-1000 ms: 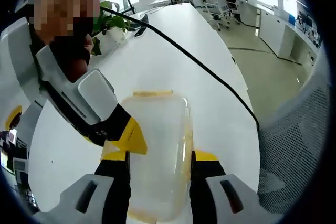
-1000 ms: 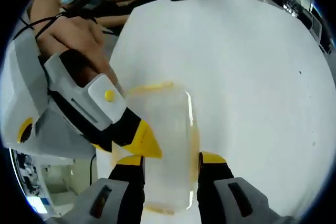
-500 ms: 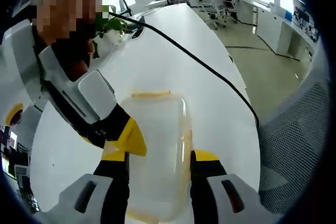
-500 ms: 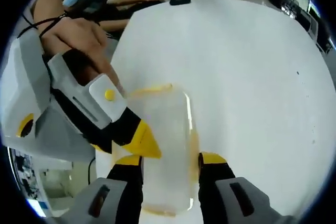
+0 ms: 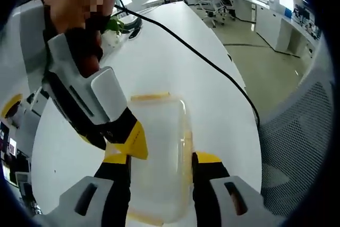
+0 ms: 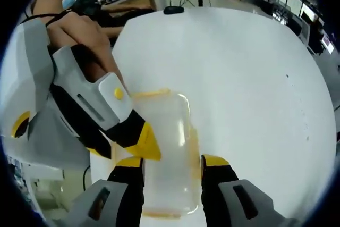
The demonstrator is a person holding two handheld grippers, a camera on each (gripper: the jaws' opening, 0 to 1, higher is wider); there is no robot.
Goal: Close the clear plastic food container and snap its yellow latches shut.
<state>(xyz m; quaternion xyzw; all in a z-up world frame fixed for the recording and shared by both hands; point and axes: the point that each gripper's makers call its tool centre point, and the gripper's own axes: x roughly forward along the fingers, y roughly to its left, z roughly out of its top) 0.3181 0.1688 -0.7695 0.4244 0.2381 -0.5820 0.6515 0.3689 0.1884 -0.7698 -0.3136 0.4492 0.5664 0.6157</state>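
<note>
Both grippers close in on the clear food container on the white table.

In the left gripper view, the left gripper (image 5: 159,166) has one jaw on each side of the container (image 5: 158,152), seemingly gripping it, though contact is hard to confirm. The right gripper (image 5: 119,134) presses in from the left. The right gripper view matches: right gripper (image 6: 166,169) straddling the container (image 6: 164,155), left gripper (image 6: 127,131) alongside. A yellow latch (image 5: 150,97) sits at the far end; beyond it a black cable (image 5: 212,67) crosses the table (image 5: 170,57).
</note>
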